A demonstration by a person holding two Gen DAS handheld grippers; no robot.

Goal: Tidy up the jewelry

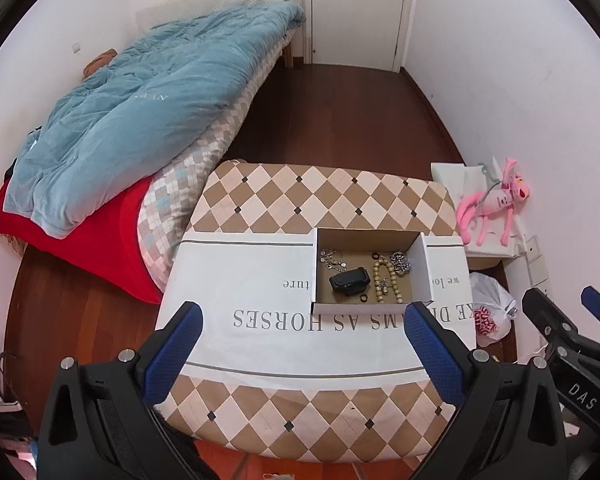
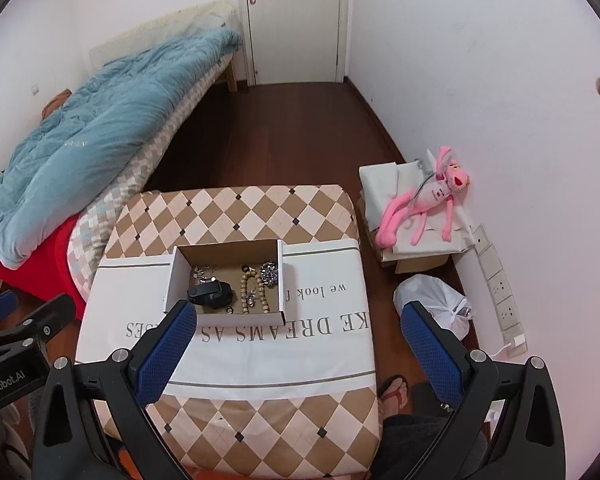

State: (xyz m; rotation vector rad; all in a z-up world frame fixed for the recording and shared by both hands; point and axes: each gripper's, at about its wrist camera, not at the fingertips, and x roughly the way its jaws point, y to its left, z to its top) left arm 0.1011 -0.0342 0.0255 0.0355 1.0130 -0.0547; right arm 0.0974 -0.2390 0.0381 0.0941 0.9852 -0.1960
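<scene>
Nearest the lens, the left gripper (image 1: pixel 302 334) stands wide open with nothing between its blue pads, and the right gripper (image 2: pixel 296 340) is just as open and empty; both hang above the near edge of the table (image 1: pixel 260 192). The jewelry lies ahead in the open box (image 1: pixel 418 270) on the white cloth (image 1: pixel 236 276): a black band (image 1: pixel 349 280) to the left, beads (image 1: pixel 388 280) running near-to-far at centre, and chains (image 1: pixel 399 262) at the far right. I judge neither clearly nearer: the box sits ahead-right of the left gripper and ahead-left of the right.
</scene>
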